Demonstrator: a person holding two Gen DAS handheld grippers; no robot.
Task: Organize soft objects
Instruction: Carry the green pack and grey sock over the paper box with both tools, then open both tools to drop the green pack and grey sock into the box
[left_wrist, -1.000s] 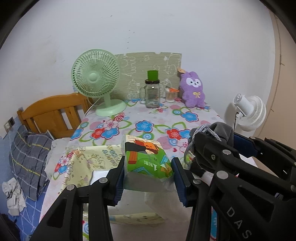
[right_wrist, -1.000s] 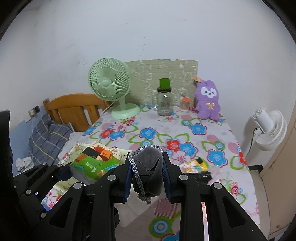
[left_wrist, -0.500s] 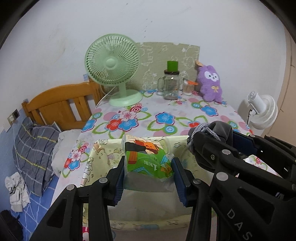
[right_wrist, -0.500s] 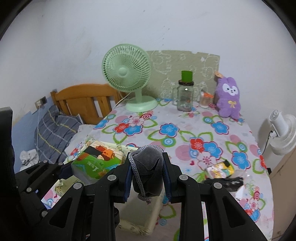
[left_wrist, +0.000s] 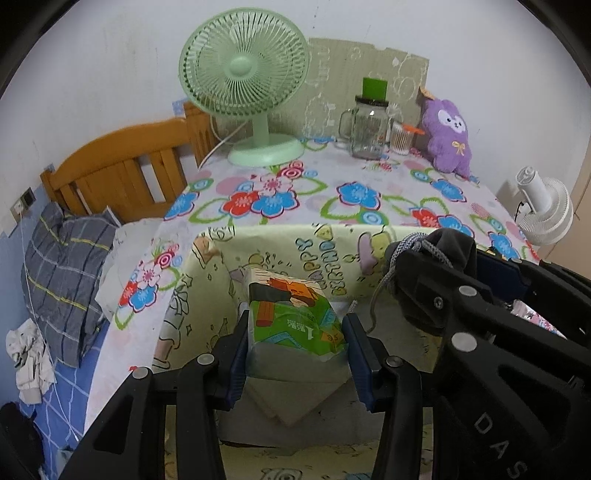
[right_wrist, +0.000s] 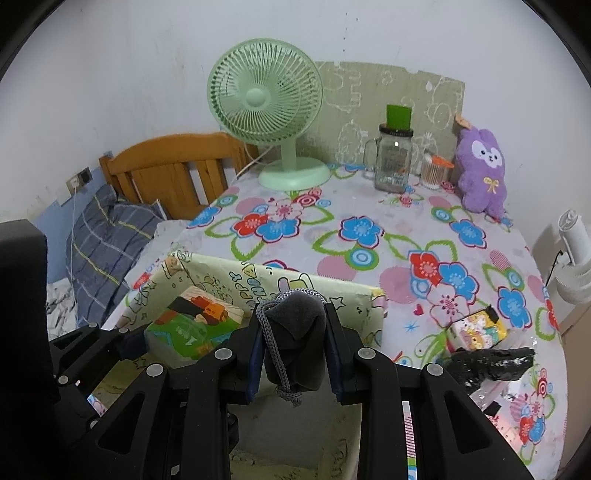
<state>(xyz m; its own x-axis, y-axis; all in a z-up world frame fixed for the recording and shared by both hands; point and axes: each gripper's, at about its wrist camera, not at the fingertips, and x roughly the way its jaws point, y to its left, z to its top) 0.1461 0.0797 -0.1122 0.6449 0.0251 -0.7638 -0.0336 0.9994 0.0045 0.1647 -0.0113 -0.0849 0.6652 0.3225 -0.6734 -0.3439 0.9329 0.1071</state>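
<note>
The left gripper (left_wrist: 295, 334) clamps the tissue pack (left_wrist: 291, 317) at lower centre, the right gripper (right_wrist: 293, 354) pinches the grey pouch (right_wrist: 297, 347) – both above the yellow box (left_wrist: 266, 247); released together, the pouch cord may snag on a finger

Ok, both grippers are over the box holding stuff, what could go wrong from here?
The grey pouch's cord dangles below the right hand-held gripper and might snag on release. The left hand-held gripper and its tissue pack sit close beside it above the yellow box, so they could bump.
</note>
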